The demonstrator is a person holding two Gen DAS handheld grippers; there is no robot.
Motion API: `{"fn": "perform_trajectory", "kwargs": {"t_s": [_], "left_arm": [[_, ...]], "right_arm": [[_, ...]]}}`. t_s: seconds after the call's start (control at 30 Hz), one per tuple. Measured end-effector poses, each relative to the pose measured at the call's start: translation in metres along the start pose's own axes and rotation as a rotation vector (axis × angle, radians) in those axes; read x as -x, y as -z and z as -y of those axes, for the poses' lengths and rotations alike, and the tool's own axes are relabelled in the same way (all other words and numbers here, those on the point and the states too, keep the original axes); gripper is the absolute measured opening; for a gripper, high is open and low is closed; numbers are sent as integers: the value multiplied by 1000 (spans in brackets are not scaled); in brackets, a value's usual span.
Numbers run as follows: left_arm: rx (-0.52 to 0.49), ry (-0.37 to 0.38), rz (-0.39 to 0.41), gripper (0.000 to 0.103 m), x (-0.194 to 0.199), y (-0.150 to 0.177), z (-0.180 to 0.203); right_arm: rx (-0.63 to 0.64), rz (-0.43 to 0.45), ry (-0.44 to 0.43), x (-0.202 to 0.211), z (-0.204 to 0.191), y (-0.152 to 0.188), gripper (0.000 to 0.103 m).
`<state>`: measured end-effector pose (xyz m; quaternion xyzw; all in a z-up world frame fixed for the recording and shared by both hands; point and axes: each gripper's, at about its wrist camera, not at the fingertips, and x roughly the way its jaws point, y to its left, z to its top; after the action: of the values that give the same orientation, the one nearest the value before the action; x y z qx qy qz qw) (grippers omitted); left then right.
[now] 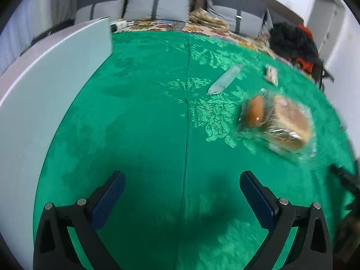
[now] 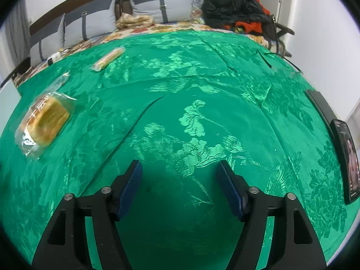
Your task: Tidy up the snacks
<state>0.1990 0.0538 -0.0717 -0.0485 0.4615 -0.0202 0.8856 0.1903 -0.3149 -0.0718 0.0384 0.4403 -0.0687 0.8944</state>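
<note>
A clear bag of bread lies on the green tablecloth, right of centre in the left wrist view, with a brown bun against its left side. A long pale snack packet and a small wrapped snack lie beyond it. My left gripper is open and empty, well short of them. In the right wrist view the bread bag lies far left, a clear packet and a wrapped biscuit stick beyond it. My right gripper is open and empty over bare cloth.
A white box or board stands along the table's left side. A phone and a dark flat object lie at the right edge. A sofa with grey cushions and a pile of black and red clothes sit behind.
</note>
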Motion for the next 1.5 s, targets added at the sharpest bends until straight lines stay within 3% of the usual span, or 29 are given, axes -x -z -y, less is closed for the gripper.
{"fn": "perform_trajectory", "kwargs": {"t_s": [0.3, 1.5], "left_arm": [[-53, -50, 19, 102, -13, 5, 4], [-63, -64, 13, 103, -18, 4, 6]], "right_arm": [[-2, -11, 11, -2, -1, 2, 86], [-7, -14, 22, -3, 0, 2, 88]]}}
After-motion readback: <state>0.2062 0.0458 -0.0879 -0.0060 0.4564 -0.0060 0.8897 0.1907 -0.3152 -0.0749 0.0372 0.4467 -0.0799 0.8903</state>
